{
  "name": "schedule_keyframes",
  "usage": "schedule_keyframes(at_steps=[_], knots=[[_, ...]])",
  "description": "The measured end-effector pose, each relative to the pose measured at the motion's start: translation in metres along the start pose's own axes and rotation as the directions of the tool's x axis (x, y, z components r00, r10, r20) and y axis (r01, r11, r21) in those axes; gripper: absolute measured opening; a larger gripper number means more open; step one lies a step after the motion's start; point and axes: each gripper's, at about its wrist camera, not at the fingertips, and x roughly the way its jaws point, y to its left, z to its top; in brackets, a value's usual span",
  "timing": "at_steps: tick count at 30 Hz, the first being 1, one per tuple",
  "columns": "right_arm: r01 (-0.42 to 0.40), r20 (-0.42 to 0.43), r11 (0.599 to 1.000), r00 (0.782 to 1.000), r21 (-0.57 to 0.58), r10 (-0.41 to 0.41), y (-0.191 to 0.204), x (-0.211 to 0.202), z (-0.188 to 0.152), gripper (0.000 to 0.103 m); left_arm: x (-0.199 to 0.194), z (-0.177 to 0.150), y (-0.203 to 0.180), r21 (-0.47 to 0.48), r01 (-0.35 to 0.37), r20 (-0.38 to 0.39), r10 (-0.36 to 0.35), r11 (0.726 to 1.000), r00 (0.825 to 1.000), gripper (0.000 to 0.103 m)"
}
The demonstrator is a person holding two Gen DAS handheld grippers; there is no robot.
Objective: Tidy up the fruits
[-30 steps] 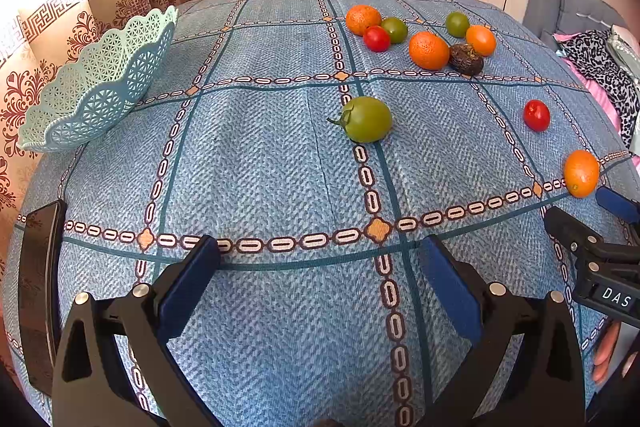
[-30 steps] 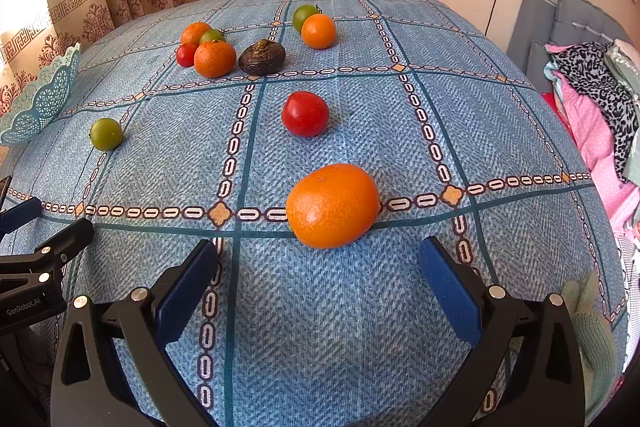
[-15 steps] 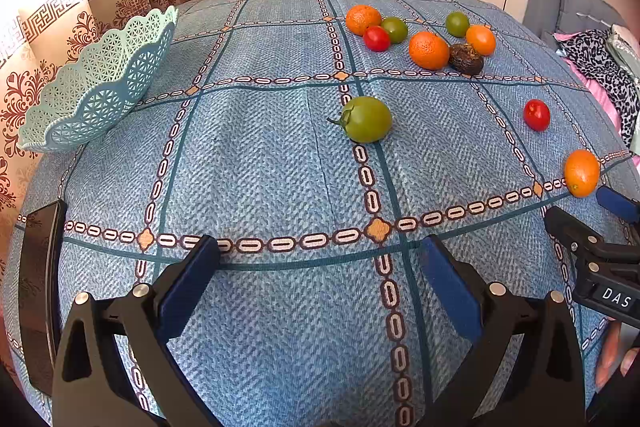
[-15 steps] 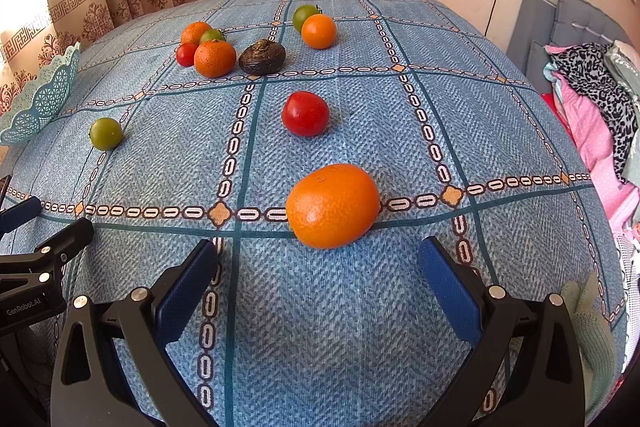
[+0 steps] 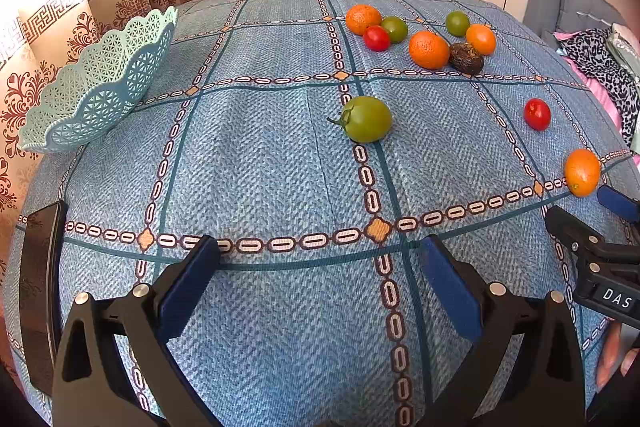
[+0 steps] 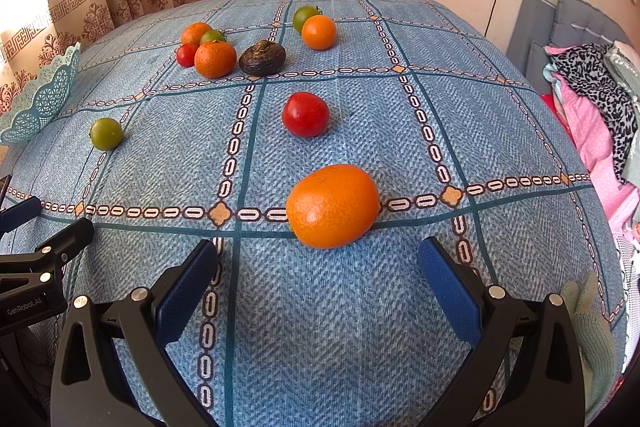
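Both grippers hover low over the near edge, the left gripper point(image 5: 320, 259) and the right gripper point(image 6: 320, 259) level and side by side, each with its blue-padded fingers point(image 6: 188, 287) spread wide and empty, while fingertips of the person's hand point(image 5: 614, 355) show behind the right one.

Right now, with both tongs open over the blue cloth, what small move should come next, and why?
Probably ease the right tongs forward around the nearest orange. It lies just ahead of the open jaws, roughly centred between them, apart from the other fruit. The left tongs have only bare cloth in front, with the green tomato farther off, and the basket looks empty.
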Motion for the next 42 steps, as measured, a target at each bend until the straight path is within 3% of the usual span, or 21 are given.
schedule_keyframes(at_steps=[32,42], knots=[[-0.077,0.133,0.994,0.989,0.079,0.066,-0.015,-0.029,0.001,0.098,-0.015,0.003,-0.013,0.070,0.001,0.054,-0.005,0.998,0.999,0.101],[-0.089,0.162,0.994,0.984,0.067,0.077,-0.020,-0.039,0.001,0.098,-0.017,0.018,-0.004,0.036,0.058,0.054,-0.060,0.998,0.997,0.101]])
